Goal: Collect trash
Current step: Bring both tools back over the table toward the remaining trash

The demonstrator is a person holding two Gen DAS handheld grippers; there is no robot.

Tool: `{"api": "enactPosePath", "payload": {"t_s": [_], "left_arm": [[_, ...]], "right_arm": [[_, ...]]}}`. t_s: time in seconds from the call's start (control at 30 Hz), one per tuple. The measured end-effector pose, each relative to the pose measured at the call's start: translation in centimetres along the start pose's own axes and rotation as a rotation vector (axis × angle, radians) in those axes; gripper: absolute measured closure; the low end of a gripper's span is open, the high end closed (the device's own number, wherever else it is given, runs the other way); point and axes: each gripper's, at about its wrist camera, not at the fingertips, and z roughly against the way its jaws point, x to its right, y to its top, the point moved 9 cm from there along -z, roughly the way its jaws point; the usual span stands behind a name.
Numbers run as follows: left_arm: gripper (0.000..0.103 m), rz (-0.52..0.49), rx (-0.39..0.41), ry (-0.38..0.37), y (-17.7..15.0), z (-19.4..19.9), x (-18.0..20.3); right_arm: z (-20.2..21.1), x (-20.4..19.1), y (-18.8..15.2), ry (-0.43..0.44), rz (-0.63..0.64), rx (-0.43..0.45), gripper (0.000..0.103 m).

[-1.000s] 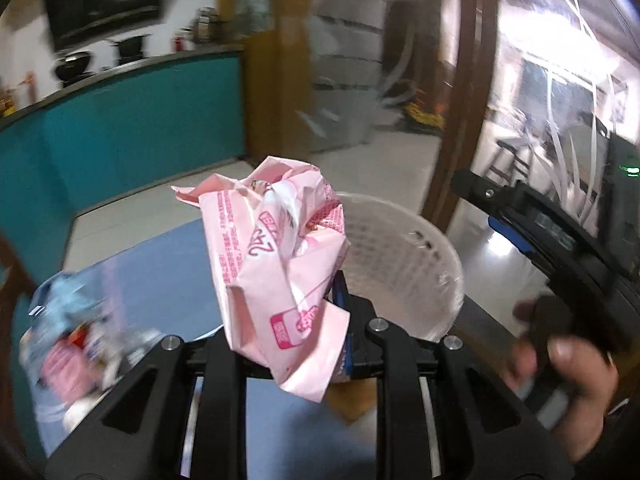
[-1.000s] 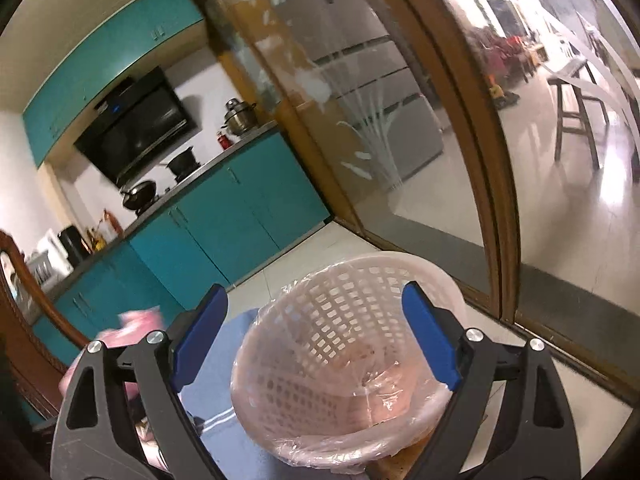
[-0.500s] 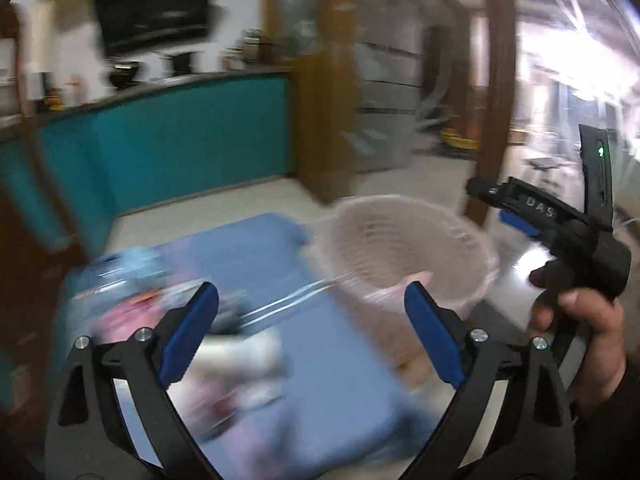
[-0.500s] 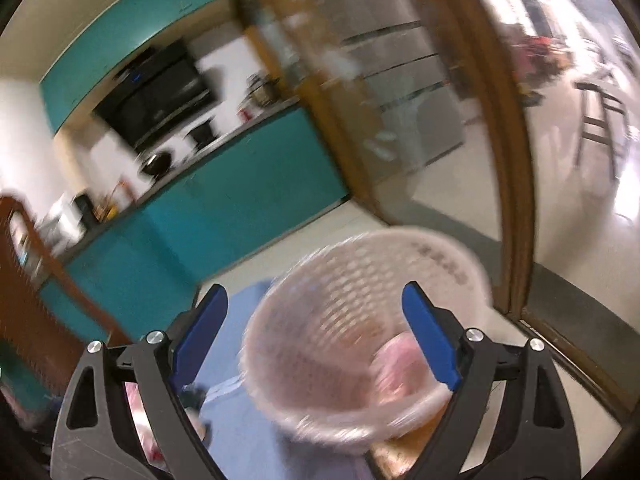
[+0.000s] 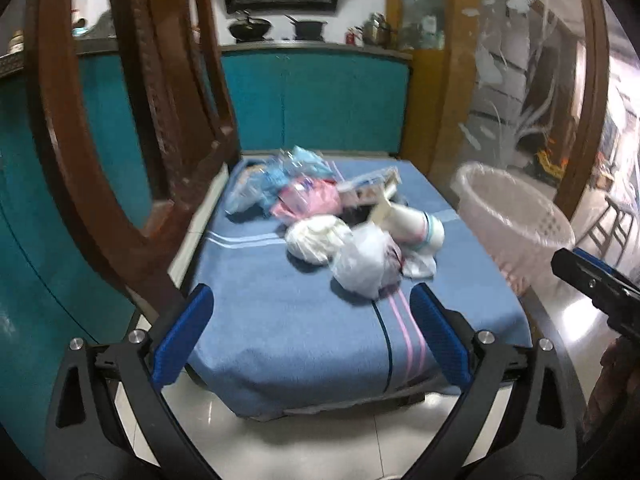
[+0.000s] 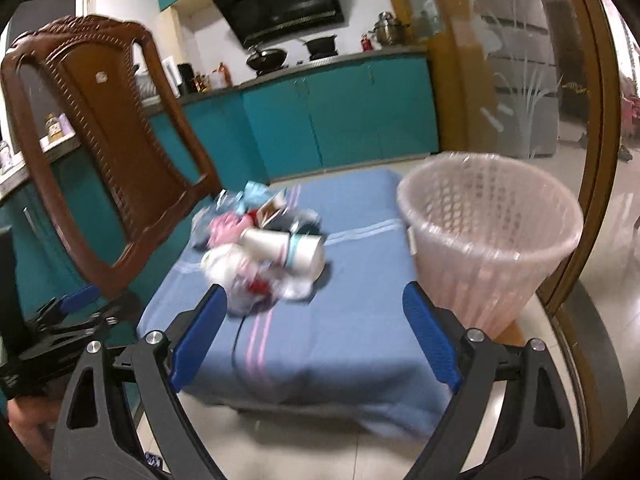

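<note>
A heap of trash lies on a low table under a blue cloth [image 5: 304, 320]: a white plastic bag [image 5: 366, 266], a crumpled white wad [image 5: 314, 238], a paper cup [image 5: 420, 228] on its side, pink [image 5: 306, 200] and blue wrappers [image 5: 280, 176]. A pale pink mesh bin [image 5: 516, 228] stands at the table's right edge; it also shows in the right wrist view [image 6: 488, 236]. My left gripper [image 5: 310, 334] is open and empty, before the table's near edge. My right gripper [image 6: 316, 338] is open and empty, facing the heap [image 6: 260, 258].
A carved brown wooden chair [image 6: 104, 136] stands left of the table. Teal cabinets [image 6: 340, 112] run along the back. A glass door with a wooden frame [image 6: 600, 120] is right of the bin. The floor is pale tile [image 5: 320, 440].
My left gripper let go of the pink wrapper over the bin and opened. Both grippers swung left, away from the bin, and now face the heap on the table.
</note>
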Motion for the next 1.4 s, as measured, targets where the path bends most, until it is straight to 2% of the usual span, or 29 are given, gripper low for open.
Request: {"api": "enactPosePath", "payload": {"t_s": [0.1, 0.3, 0.53, 1.4], "left_arm": [[0.005, -0.027, -0.014, -0.009, -0.8, 0.0, 0.4], [0.005, -0.037, -0.006, -0.032, -0.7, 0.3, 1.0], [0.005, -0.010, -0.012, -0.044, -0.7, 0.2, 0.6], [0.005, -0.034, -0.030, -0.048, -1.2, -0.2, 1.5]], "right_arm": [[-0.3, -0.8, 0.2, -0.005, 0.023, 0.012, 0.015], [-1.2, -0.5, 0.2, -0.010, -0.012, -0.002, 0.015], [-1.3, -1.0, 0.0, -0.018, 0.010, -0.003, 0.015], [-1.5, -0.7, -0.1, -0.020, 0.000, -0.007, 0.015]]}}
